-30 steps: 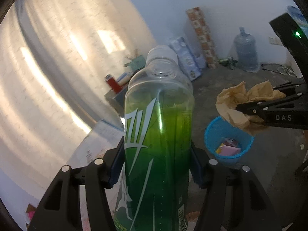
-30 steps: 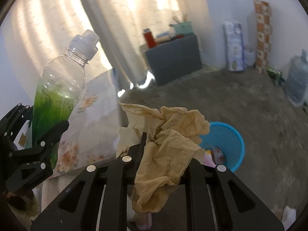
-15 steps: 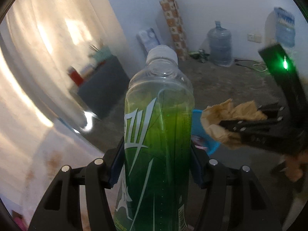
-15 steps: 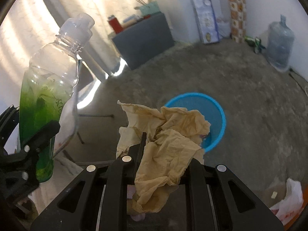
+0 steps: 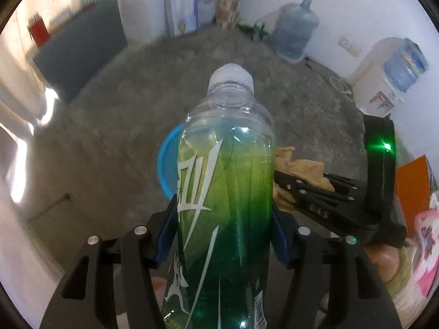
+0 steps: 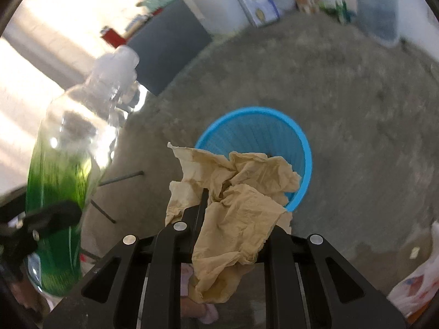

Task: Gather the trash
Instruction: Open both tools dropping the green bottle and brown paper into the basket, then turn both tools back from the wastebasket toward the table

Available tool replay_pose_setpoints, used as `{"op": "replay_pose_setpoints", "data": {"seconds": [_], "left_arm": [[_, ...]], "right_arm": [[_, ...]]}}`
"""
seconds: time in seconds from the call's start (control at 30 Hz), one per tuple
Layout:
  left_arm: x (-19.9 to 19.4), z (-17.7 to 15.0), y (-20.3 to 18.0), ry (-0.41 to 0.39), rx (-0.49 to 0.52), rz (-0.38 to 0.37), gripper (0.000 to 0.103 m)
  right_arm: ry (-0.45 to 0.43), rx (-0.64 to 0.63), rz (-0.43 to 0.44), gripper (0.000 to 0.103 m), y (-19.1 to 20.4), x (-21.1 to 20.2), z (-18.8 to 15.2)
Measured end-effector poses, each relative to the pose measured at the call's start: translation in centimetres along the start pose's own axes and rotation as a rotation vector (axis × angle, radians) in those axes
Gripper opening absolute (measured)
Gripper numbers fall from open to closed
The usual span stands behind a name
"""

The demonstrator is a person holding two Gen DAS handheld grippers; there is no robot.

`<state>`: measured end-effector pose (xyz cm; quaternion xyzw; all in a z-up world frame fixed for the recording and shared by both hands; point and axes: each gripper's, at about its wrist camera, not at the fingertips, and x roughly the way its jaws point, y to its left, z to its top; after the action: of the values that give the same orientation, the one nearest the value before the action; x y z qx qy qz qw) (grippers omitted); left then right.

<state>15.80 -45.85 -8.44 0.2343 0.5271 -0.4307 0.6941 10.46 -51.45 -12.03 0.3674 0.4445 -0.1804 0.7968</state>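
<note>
Left gripper clamps a green-labelled clear plastic bottle; right gripper pinches crumpled tan paper. Round blue plastic basket waits at twelve o'clock, neither piece dropped yet.

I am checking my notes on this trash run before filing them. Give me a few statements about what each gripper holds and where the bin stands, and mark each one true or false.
1. The left gripper is shut on a green bottle. True.
2. The bottle's cap is off. False: a pale cap sits on the neck.
3. The right gripper pinches a crumpled brown paper. True.
4. The trash bin is red. False: it is a blue basket.
5. The bin stands on a table. False: it stands on the grey floor.
</note>
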Motion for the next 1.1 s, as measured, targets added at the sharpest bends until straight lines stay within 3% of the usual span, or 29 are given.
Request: {"op": "replay_pose_setpoints", "data": {"seconds": [0.17, 0.2, 0.27, 0.37, 0.4, 0.47, 0.67, 0.83, 1.1], "left_arm": [[5.5, 2.7, 1.2, 0.057, -0.071, -0.02, 0.059], [6.4, 3.2, 1.7, 0.054, -0.088, -0.025, 0.066], [8.5, 4.0, 2.8, 0.034, -0.125, -0.002, 0.079], [10.6, 4.1, 4.3, 0.046, -0.207, 0.015, 0.081], [11.2, 3.8, 4.9, 0.06, -0.257, 0.008, 0.081], [11.0, 3.0, 5.4, 0.064, -0.29, -0.01, 0.081], [8.7, 2.1, 5.2, 0.003, -0.205, 0.017, 0.082], [7.0, 1.6, 5.7, -0.039, -0.211, 0.015, 0.082], [0.6, -0.3, 5.4, -0.139, -0.187, -0.011, 0.082]], "right_arm": [[0.085, 0.091, 0.028, 0.02, -2.3, 5.0, 2.0], [0.094, 0.091, 0.023, 0.022, -2.4, 6.1, 2.3], [0.096, 0.081, 0.003, 0.041, -2.3, 7.7, 2.6], [0.081, 0.039, -0.044, 0.057, -1.9, 9.6, 2.3], [0.086, 0.034, -0.056, 0.057, -2.0, 10.1, 2.1], [0.103, 0.04, -0.063, 0.057, -2.3, 10.7, 1.9], [0.054, 0.06, -0.049, 0.062, -3.4, 9.1, 1.4], [0.028, 0.081, -0.037, 0.062, -4.6, 7.2, 0.9], [-0.092, 0.196, 0.124, 0.062, -6.0, 0.0, -1.6]]}}
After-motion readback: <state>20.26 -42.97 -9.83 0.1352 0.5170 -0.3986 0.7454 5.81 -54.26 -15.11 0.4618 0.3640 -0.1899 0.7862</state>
